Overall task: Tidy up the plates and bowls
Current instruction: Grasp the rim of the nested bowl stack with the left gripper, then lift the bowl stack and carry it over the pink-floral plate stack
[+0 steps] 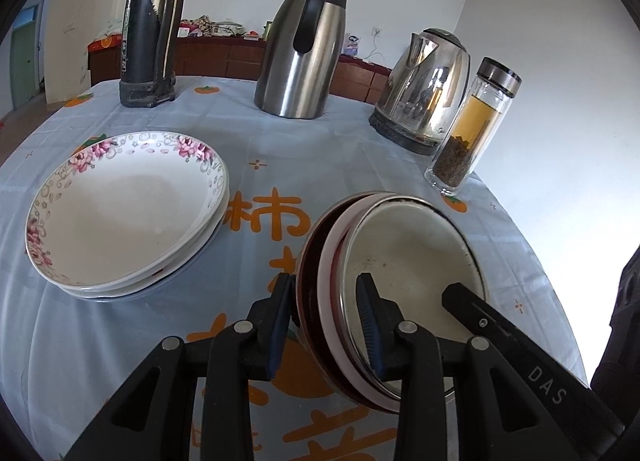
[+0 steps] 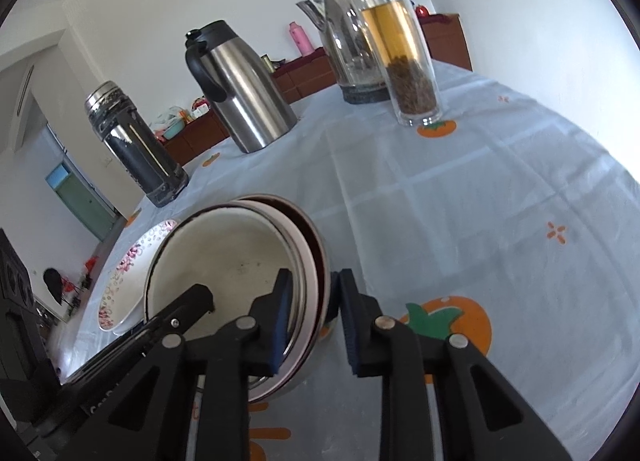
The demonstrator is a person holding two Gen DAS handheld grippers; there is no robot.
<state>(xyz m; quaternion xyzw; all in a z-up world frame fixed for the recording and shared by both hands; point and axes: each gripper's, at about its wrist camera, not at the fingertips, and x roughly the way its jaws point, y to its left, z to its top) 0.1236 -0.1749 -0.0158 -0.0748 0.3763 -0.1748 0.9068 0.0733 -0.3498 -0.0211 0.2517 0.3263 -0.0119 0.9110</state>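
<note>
The plates (image 1: 120,217) sit stacked at left of the left view. The left gripper (image 1: 326,325) pinches the near rim of the nested bowls (image 1: 404,261), lower centre. The right gripper (image 2: 316,317) straddles their opposite rim, narrowed, outer pad not clearly touching. The bowls look stiff, slippery, liable to slide apart; rims suit gripping.
</note>
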